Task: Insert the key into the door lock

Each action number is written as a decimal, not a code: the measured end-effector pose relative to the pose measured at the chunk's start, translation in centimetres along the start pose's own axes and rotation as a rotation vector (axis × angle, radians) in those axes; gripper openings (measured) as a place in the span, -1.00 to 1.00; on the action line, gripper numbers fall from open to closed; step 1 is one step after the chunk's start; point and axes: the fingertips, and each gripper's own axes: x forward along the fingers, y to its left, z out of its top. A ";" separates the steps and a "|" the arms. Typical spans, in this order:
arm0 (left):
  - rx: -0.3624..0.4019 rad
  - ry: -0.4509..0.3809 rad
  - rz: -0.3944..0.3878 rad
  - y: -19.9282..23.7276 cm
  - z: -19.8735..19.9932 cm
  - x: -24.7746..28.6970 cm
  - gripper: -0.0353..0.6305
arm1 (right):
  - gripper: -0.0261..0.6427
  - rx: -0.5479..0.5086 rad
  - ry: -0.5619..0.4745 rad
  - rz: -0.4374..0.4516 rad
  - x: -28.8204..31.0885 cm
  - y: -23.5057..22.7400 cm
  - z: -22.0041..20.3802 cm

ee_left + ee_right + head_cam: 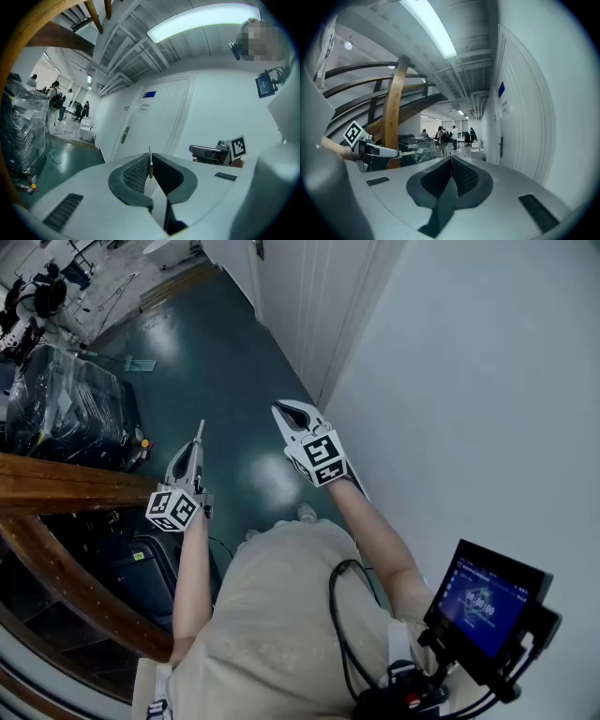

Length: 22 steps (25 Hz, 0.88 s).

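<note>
Pinching key (150,163) edge-on, left gripper (194,444) sits mid-frame; right gripper (286,412) jaws pressed together, bare; door (309,296) top centre, well apart.

Key (150,152): only a thin edge shows, pinched between the left gripper (151,162) pads. The rest is hidden and its shape can't be told. Lock (125,134): tiny, keyhole not readable. Blue sign (149,94) on the door (159,117): print too small. In the head view the door is cut by the top edge, and the monitor (487,601) text is unreadable. Far people (443,138): too small for detail. Wrapped load (23,131): cut by the left edge.
</note>
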 end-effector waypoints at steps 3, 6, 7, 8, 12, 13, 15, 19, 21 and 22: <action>0.014 0.002 0.017 -0.7 -0.3 0.9 -0.79 | -0.88 0.003 0.008 0.004 0.0 -1.2 -0.3; 0.015 -0.005 0.029 -1.2 -0.6 1.6 -0.79 | -0.87 0.002 0.025 0.013 0.1 -2.2 -0.8; 0.014 -0.007 0.034 -1.4 -0.7 1.8 -0.79 | -0.87 0.000 0.028 0.018 0.2 -2.5 -0.8; 0.014 -0.009 0.040 -1.6 -0.7 2.0 -0.79 | -0.87 0.002 0.027 0.022 0.1 -2.7 -0.8; 0.015 -0.011 0.056 -3.0 -1.1 3.1 -0.79 | -0.87 0.093 -0.017 0.077 -0.6 -3.9 0.0; 0.013 -0.011 0.058 -3.4 -1.2 3.4 -0.79 | -0.86 0.110 -0.016 0.093 -0.8 -4.2 0.1; 0.002 -0.007 0.059 -4.0 -1.7 4.2 -0.79 | -0.86 0.100 -0.003 0.102 -1.3 -4.9 -0.1; -0.015 -0.014 0.066 -4.9 -2.5 4.9 -0.79 | -0.86 0.080 -0.009 0.111 -2.1 -5.9 -0.9; -0.014 -0.023 0.073 -5.0 -2.4 5.2 -0.79 | -0.86 0.081 -0.011 0.120 -2.0 -6.5 -1.1; -0.016 -0.026 0.076 -5.0 -2.3 5.2 -0.79 | -0.86 0.084 -0.009 0.124 -1.9 -6.7 -1.2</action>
